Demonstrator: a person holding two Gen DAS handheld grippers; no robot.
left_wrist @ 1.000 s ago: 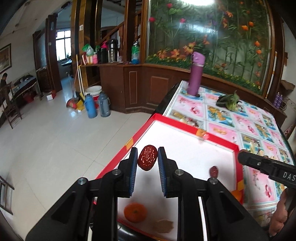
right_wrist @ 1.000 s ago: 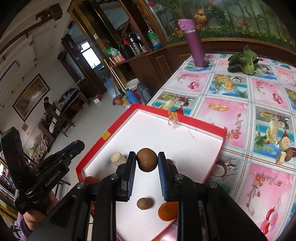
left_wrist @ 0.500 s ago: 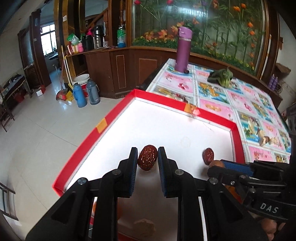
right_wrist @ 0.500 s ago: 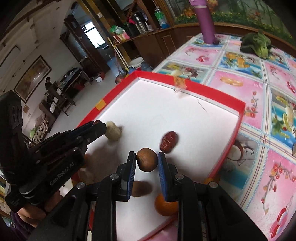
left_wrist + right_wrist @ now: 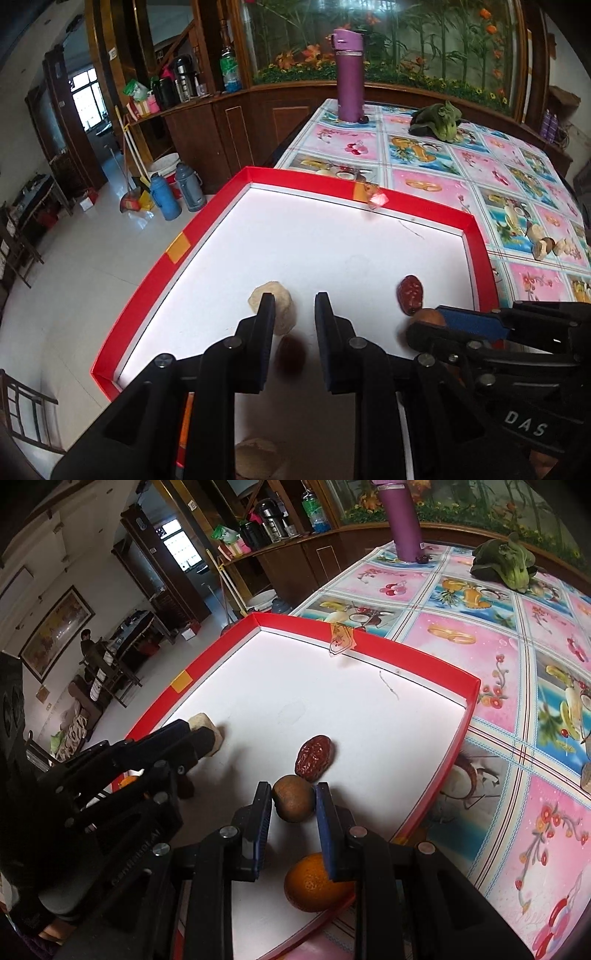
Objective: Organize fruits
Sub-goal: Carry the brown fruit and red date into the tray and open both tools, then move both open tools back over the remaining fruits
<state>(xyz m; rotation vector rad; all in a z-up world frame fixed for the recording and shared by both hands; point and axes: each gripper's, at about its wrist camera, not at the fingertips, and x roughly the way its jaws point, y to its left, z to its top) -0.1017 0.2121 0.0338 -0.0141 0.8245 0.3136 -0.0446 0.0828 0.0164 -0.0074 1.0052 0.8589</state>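
Several fruits sit inside the red-rimmed tray (image 5: 406, 206) already, so by my reading you are past the midpoint, not finished.

Starting at the left, your left gripper (image 5: 295, 301) hangs low over the near left part of the tray; its jaws are drawn nearly together with nothing between the tips. A pale lump (image 5: 271, 308) lies on the white floor just beside its left finger. A blurred date (image 5: 291, 354) shows lower down in the gap, and it looks loose rather than pinched. An orange shape peeks from under that gripper in the right wrist view, too hidden to name.

Toward the middle, a second date (image 5: 314, 758) rests on the tray floor; just near of it, your right gripper (image 5: 293, 788) pinches a brown fruit (image 5: 293, 803) close above the surface, so I judge that you are about to set it down beside that date. An orange (image 5: 317, 882) lies at the near right corner of the tray.

At the right, a few loose pieces (image 5: 546, 245) lie on the tablecloth (image 5: 424, 162), well apart from the tray; those look like what is left to bring in.
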